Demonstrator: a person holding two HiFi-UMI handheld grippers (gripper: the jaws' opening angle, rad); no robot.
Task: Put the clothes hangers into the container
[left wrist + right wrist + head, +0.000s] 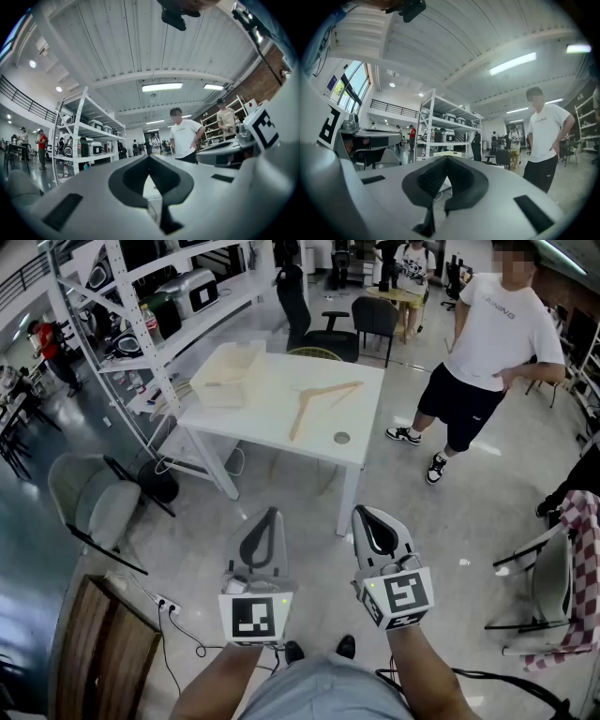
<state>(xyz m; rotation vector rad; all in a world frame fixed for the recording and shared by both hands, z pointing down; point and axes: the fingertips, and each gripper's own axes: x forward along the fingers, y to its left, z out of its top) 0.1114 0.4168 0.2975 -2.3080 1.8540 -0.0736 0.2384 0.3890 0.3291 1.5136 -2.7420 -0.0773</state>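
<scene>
Well, from overhead the wooden clothes hanger (299, 414) lies flat on the white table (262, 432) at twelve o'clock, with the shallow container (228, 374) at its ten o'clock. In its own view the left gripper (150, 157) is closed and empty. The right gripper (447, 158) is likewise. Both are well short of the table, and I'd guess a jab with closed jaws could push the hanger off it.
</scene>
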